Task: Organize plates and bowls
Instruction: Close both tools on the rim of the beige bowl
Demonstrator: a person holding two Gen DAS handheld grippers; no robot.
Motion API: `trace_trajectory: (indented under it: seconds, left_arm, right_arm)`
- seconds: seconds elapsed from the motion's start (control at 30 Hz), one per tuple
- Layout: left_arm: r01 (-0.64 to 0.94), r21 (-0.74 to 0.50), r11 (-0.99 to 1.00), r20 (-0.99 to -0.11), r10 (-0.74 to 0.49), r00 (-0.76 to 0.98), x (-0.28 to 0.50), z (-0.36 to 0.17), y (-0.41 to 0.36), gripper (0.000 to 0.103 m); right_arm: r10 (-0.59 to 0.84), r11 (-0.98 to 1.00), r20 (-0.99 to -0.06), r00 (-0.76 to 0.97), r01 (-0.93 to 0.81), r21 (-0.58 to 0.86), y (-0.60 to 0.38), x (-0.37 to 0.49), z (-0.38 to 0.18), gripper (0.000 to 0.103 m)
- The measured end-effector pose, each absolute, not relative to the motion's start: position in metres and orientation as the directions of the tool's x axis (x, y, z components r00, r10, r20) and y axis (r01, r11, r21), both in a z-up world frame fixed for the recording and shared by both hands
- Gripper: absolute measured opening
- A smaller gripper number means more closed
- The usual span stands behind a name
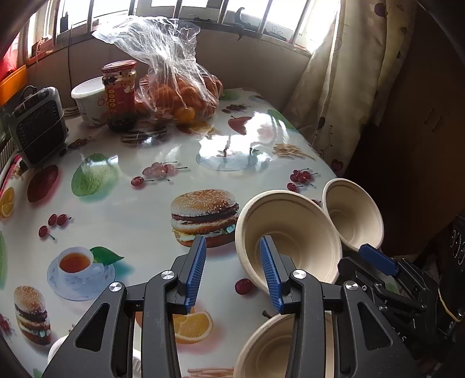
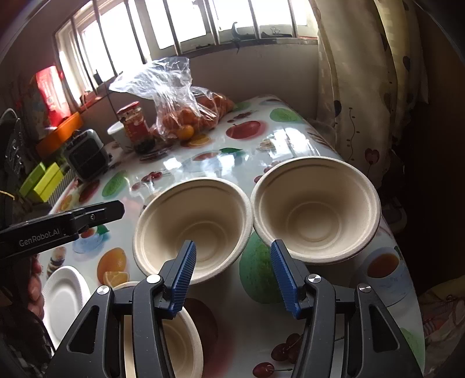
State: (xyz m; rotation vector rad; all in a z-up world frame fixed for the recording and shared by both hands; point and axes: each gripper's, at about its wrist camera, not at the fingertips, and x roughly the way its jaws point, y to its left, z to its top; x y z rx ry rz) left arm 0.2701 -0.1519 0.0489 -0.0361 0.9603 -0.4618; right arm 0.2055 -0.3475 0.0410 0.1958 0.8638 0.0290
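Both grippers angle down over the table (image 2: 305,145): the left gripper (image 1: 232,261) and right gripper (image 2: 232,270) each stand partly open, holding nothing. Two beige bowls (image 2: 191,226) (image 2: 316,209) sit side by side ahead, a third bowl (image 2: 186,343) beneath the right gripper, a white plate (image 2: 62,293) left.

Two bowls (image 2: 193,224) (image 2: 316,209) side by side on table (image 2: 261,145).

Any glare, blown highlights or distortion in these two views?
Left wrist: the barred window is blown out, its glare on the glossy fruit-print tablecloth. Right wrist: same overexposed window; fisheye bends its bars, corners dark.
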Motion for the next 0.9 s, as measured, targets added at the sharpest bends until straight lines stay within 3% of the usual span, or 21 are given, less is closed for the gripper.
trace_trajectory:
  seconds: [0.17,0.57,0.63,0.9]
  left_arm:
    - [0.359,-0.242,0.901,-0.794,-0.397,0.461,0.278,0.042,-0.156,0.032]
    - [0.359,-0.248,0.9,-0.815,-0.394,0.425,0.286,0.03,-0.163,0.03]
    - [0.356,-0.255,0.899,-0.816,-0.398,0.419,0.287,0.028,-0.163,0.025]
    - [0.355,-0.267,0.896,-0.823,-0.404,0.4,0.289,0.024,-0.164,0.018]
  right_arm:
    - [0.124,0.978,-0.756,0.643,0.048,0.201,-0.348,0.211,0.035,0.042]
    - [0.139,0.974,-0.76,0.635,0.053,0.222,-0.349,0.215,0.031,0.029]
    - [0.143,0.972,-0.76,0.634,0.056,0.229,-0.349,0.216,0.03,0.026]
    - [0.153,0.968,-0.758,0.634,0.057,0.243,-0.351,0.217,0.029,0.022]
